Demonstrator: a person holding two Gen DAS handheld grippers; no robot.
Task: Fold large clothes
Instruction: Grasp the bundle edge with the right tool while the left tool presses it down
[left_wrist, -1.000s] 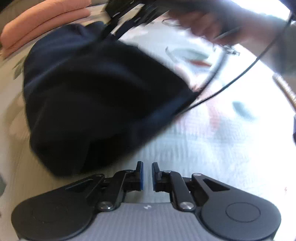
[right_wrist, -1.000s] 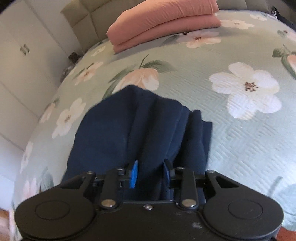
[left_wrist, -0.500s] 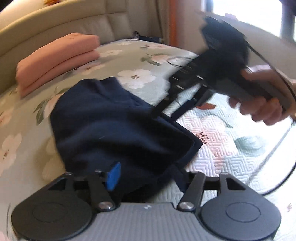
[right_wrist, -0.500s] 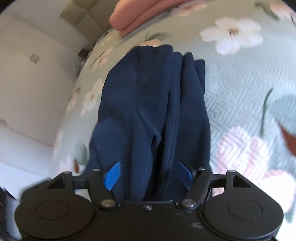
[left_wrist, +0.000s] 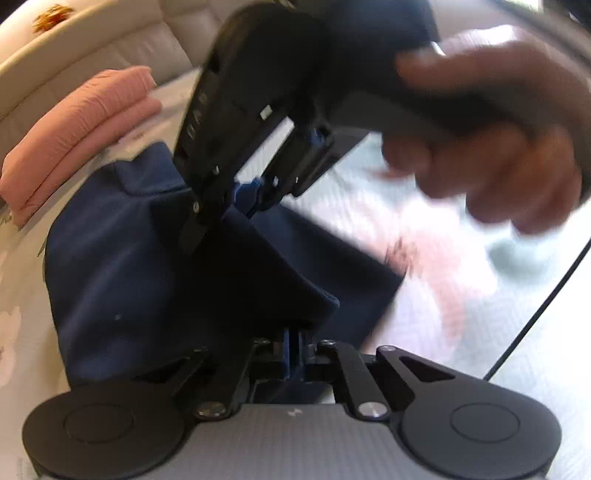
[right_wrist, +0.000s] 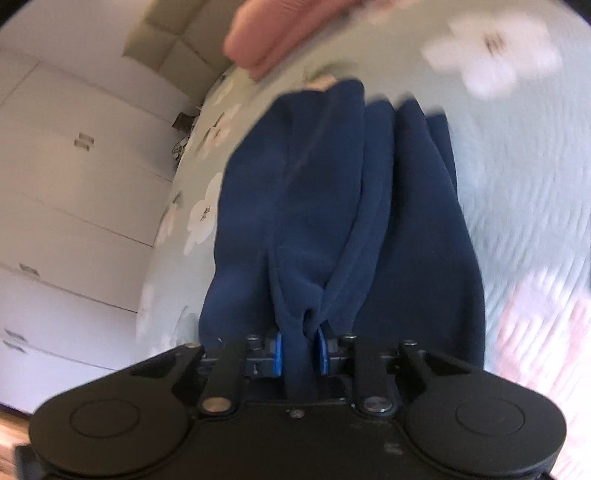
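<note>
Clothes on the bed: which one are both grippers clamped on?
The navy garment. Left gripper and right gripper both pinch its fabric; the folded pink garment lies untouched near the headboard.

Navy garments: one (right_wrist: 332, 206)
Pink folded items: one stack of two layers (left_wrist: 77, 129)
Grippers: two, left (left_wrist: 293, 350) and right (right_wrist: 299, 350)
Hands: one (left_wrist: 491, 147)

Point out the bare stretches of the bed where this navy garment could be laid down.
Bare bedspread lies right of the navy garment, out to the view's edge. A narrower strip runs left of it, along the bed's edge. The far end is crowded by the folded pink stack. Both hand-held grippers, left and right, are clamped on the garment.
</note>
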